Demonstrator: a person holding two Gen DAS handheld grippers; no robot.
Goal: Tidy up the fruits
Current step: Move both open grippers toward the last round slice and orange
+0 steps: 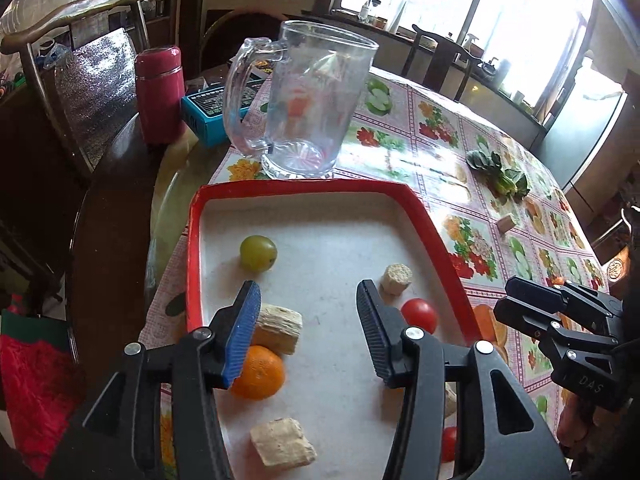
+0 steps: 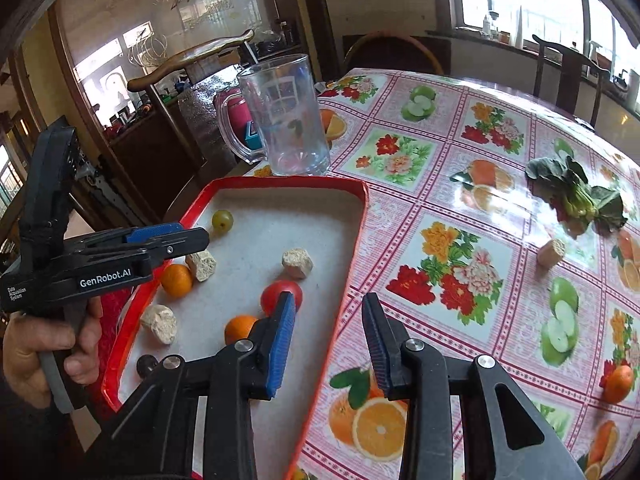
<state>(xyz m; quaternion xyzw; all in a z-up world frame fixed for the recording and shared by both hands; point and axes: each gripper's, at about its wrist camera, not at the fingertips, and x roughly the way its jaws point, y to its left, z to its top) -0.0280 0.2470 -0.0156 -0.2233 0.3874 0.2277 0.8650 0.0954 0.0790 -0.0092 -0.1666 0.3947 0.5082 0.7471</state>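
Observation:
A red-rimmed tray [image 1: 195, 240] [image 2: 352, 248] holds a green grape [image 1: 258, 253] [image 2: 222, 220], an orange [image 1: 258, 372] [image 2: 176, 279], a second orange [image 2: 239, 328], a red tomato [image 1: 419, 314] [image 2: 280, 294] and several beige chunks [image 1: 396, 278] [image 2: 297, 263]. My left gripper [image 1: 308, 304] is open and empty above the tray's middle. My right gripper [image 2: 330, 312] is open and empty over the tray's right rim; it also shows at the right in the left wrist view [image 1: 516, 300].
A clear glass mug [image 1: 308, 100] [image 2: 286, 116] stands behind the tray. A red flask [image 1: 158, 94] and blue box [image 1: 212, 114] sit beyond it. Leafy greens [image 2: 576, 196], a beige chunk [image 2: 551, 252] and a small orange [image 2: 619, 383] lie on the patterned tablecloth. Chairs surround the table.

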